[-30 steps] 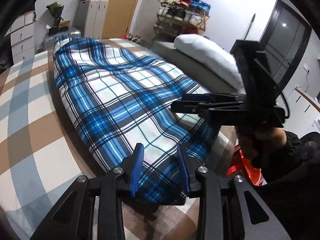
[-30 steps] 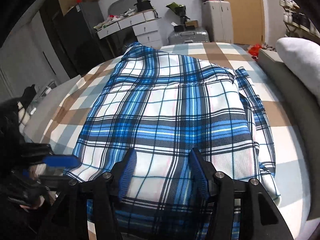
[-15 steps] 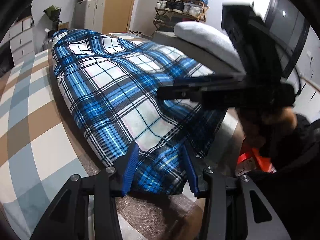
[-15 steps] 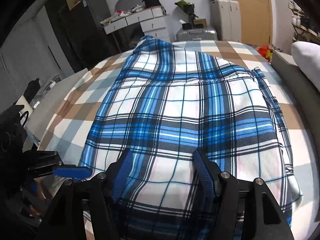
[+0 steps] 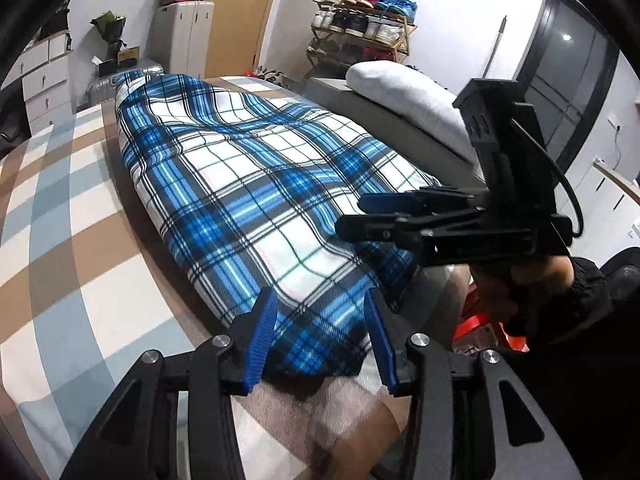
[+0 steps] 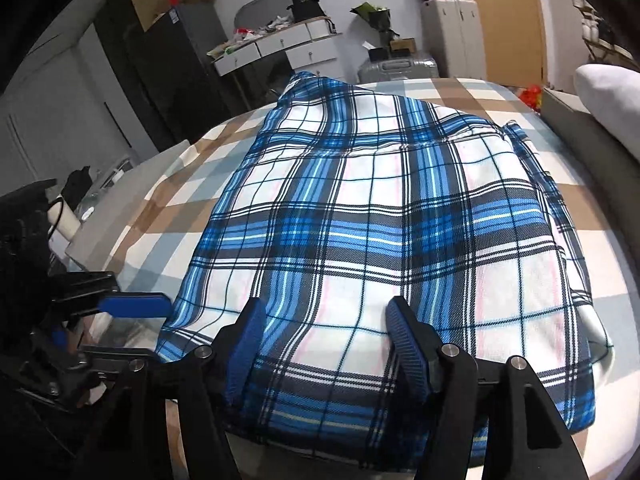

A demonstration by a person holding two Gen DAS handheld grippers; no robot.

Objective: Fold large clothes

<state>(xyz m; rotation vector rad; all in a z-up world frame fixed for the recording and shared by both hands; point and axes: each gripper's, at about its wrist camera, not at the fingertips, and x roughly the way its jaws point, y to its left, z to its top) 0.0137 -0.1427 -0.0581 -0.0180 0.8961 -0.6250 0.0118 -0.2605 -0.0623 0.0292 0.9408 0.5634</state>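
L jaws: left gripper [image 5: 320, 334] spread, blue pads either side of the near hem of the plaid shirt [image 5: 256, 184]; cloth lay betw. them, pads not pressing it. Jaws had just been opening a bit.
R jaws: right gripper [image 6: 324, 344] spread wider, had just been opening; shirt [image 6: 384, 216] hem betw. the pads, no pinch seen.
L gripper, right-wrist view: seen at lower left [image 6: 132, 306], one blue pad pointing at the shirt's near left corner, just beside it.
R gripper, left-wrist view: seen at right [image 5: 384, 216], held by a hand [image 5: 520, 280] in a dark sleeve, fingers level over the shirt's near right part.
Shirt: blue/white/black plaid, lay flat & spread on the bed [image 5: 60, 220], near hem at the bed's near edge, far end toward the drawers. One side edge folded in along the right in right-wrist view.
Bed: brown/grey-blue/white check cover.
Pillow [image 5: 404, 96]: white, beside the shirt, on a grey ledge, apart from it.
Bkgd: shoe rack [image 5: 360, 28] w/ shoes; white drawers [image 6: 280, 48]; silver suitcase [image 6: 396, 68].
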